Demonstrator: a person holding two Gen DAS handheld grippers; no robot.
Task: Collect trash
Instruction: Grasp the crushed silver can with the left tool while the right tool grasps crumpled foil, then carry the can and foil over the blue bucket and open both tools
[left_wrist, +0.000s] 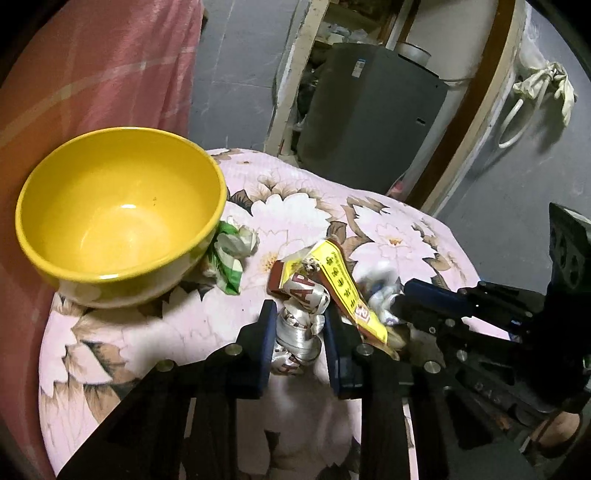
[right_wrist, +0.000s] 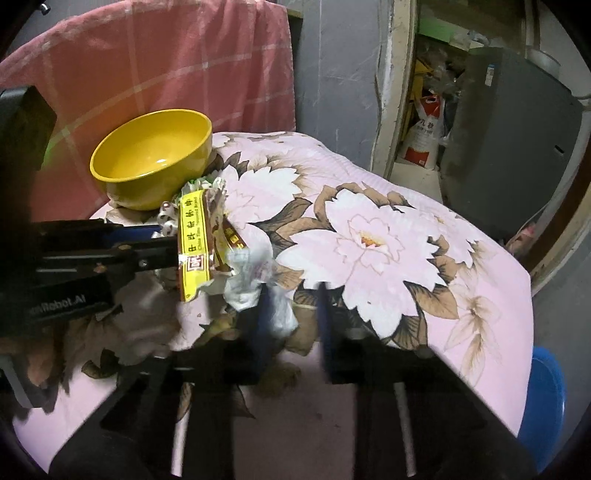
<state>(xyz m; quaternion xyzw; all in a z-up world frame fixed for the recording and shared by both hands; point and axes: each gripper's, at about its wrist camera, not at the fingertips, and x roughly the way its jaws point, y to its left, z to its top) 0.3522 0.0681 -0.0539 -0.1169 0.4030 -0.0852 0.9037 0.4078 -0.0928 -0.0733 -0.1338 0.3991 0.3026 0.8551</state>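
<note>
The left hand-held gripper (left_wrist: 299, 328) tilts down, squeezing a shiny silver wrapper (left_wrist: 301, 321). The right hand-held gripper (right_wrist: 291, 314) tilts down too, pinching crumpled white paper (right_wrist: 258, 284).

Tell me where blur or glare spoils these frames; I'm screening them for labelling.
Left wrist view: the white wrapper by the right claw is smeared; glare spots the yellow bowl. Right wrist view: that claw's fingers are blurred; corners are dark and lines bowed.

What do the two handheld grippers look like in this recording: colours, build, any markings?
Both the left gripper and right gripper are black, angular frames with silver bolts and flat dark-blue fingers. The left gripper's body shows white lettering ending "Robot.AI" in the right wrist view.
</note>
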